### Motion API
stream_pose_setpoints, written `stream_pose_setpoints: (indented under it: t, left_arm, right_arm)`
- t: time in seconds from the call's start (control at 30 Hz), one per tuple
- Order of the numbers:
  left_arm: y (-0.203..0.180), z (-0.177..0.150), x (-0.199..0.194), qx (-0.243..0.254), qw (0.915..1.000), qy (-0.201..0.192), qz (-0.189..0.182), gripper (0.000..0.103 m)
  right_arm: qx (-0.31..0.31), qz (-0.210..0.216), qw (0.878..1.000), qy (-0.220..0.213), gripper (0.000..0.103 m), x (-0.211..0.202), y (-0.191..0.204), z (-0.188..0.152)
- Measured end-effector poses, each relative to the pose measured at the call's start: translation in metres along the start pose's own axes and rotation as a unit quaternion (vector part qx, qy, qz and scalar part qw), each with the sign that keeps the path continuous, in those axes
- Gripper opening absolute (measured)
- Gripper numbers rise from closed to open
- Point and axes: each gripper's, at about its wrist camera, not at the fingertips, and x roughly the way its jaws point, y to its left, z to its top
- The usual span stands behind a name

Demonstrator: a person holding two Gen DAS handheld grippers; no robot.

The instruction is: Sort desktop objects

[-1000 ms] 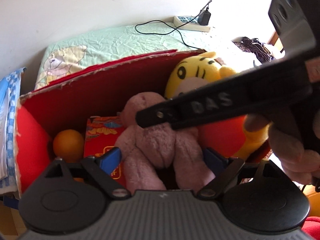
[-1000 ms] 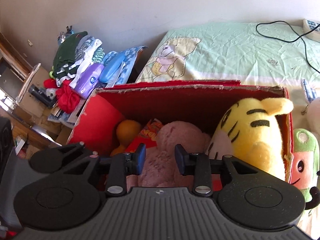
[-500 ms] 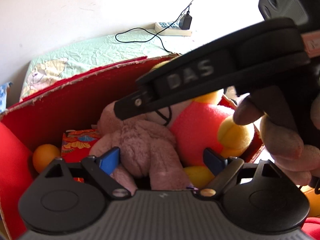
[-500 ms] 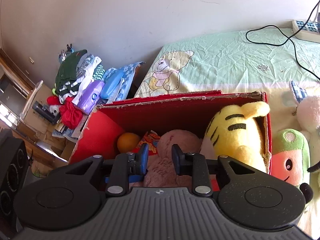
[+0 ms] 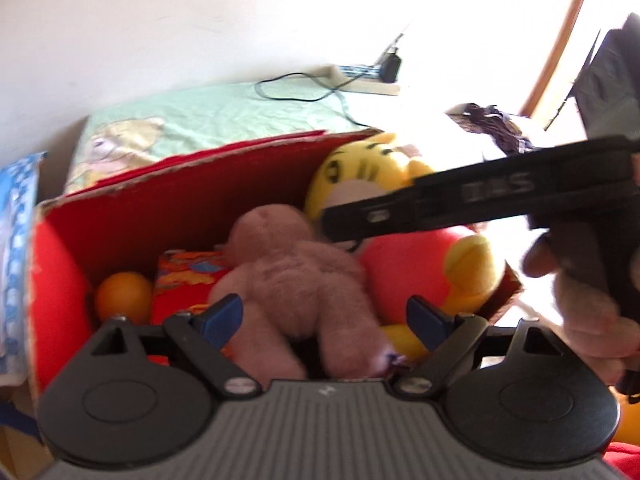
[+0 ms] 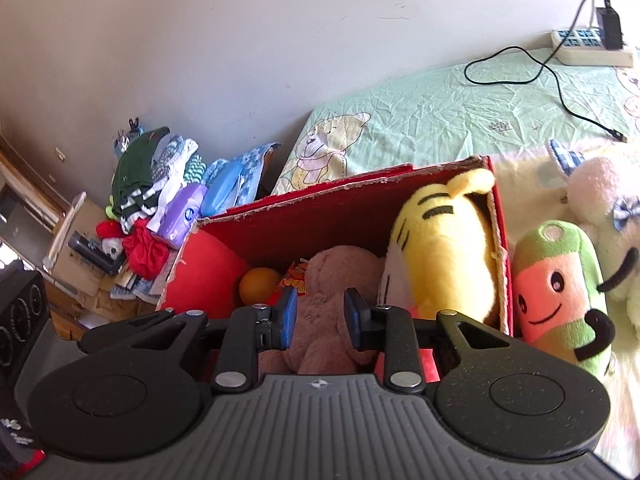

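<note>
A red cardboard box [image 5: 192, 176] holds a pink plush bear [image 5: 296, 276], a yellow tiger plush [image 5: 360, 172], an orange [image 5: 122, 294] and a red printed packet [image 5: 188, 276]. My left gripper [image 5: 320, 318] hangs open at the box's near side, its blue pads wide on either side of the bear's legs without touching them. My right gripper [image 6: 320, 316] hovers above the bear [image 6: 336, 268] with a narrow gap between its pads and nothing in it. In the left wrist view it reaches in from the right [image 5: 336, 218], held by a hand [image 5: 580, 312].
Right of the box [image 6: 340, 196] on the bed lie a green-and-pink plush [image 6: 556, 292] and a white plush [image 6: 600, 200]. A power strip [image 6: 592, 46] with a cable sits by the wall. A pile of clothes [image 6: 152, 184] and a speaker [image 6: 20, 312] are left of the box.
My right gripper has drawn up and back from the box, bringing the plush toys on the right into view. My left gripper has swung slightly and stays open over the bear.
</note>
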Motion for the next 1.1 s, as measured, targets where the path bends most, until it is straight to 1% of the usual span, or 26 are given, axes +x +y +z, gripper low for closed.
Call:
stream_pose_setpoints:
  t: [0.07,0.1,0.17,0.27,0.33,0.4,0.53,0.63,0.73,0.83,0.93,1.1]
  left_arm:
    - [0.004,0.000,0.000,-0.018,0.9995,0.009,0.023,0.088]
    - [0.009,-0.001,0.002,-0.030,0.9992,0.014,0.022,0.088]
    - [0.019,0.003,0.006,-0.069,0.9968,0.038,-0.006,0.088]
    - [0.030,-0.003,0.016,-0.099,0.9923,0.060,-0.044,0.088]
    - [0.025,-0.004,0.021,-0.099,0.9915,0.065,-0.054,0.088]
    - [0.016,-0.004,0.026,-0.086,0.9934,0.064,-0.040,0.088]
    - [0.003,-0.001,0.026,-0.071,0.9946,0.062,-0.042,0.088]
    - [-0.009,-0.004,0.029,-0.052,0.9960,0.065,-0.033,0.089]
    - [-0.003,-0.004,0.031,-0.065,0.9946,0.071,-0.038,0.089]
    - [-0.002,-0.005,0.028,-0.063,0.9948,0.072,-0.035,0.089]
    - [-0.005,-0.004,0.023,-0.054,0.9955,0.074,-0.022,0.089]
    - [0.002,-0.004,0.012,-0.068,0.9942,0.080,-0.022,0.089]
  right_arm:
    - [0.011,0.001,1.000,-0.009,0.029,-0.006,-0.003,-0.003]
    - [0.014,0.001,1.000,-0.014,0.029,-0.010,-0.004,-0.005]
    - [0.018,0.002,1.000,-0.020,0.029,-0.014,-0.004,-0.008]
    - [0.021,0.001,0.999,-0.034,0.029,-0.022,-0.004,-0.010]
    - [0.025,0.003,0.999,-0.042,0.029,-0.027,-0.004,-0.012]
    - [0.028,0.003,0.998,-0.048,0.029,-0.029,-0.004,-0.013]
    - [0.032,0.000,0.998,-0.055,0.029,-0.032,-0.005,-0.017]
    - [0.036,-0.006,0.998,-0.055,0.029,-0.033,-0.008,-0.021]
    - [0.038,-0.010,0.998,-0.058,0.029,-0.035,-0.009,-0.023]
    - [0.033,-0.014,0.997,-0.063,0.029,-0.039,-0.007,-0.026]
    - [0.032,-0.017,0.997,-0.065,0.029,-0.041,-0.006,-0.028]
    - [0.032,-0.016,0.997,-0.071,0.030,-0.047,-0.005,-0.031]
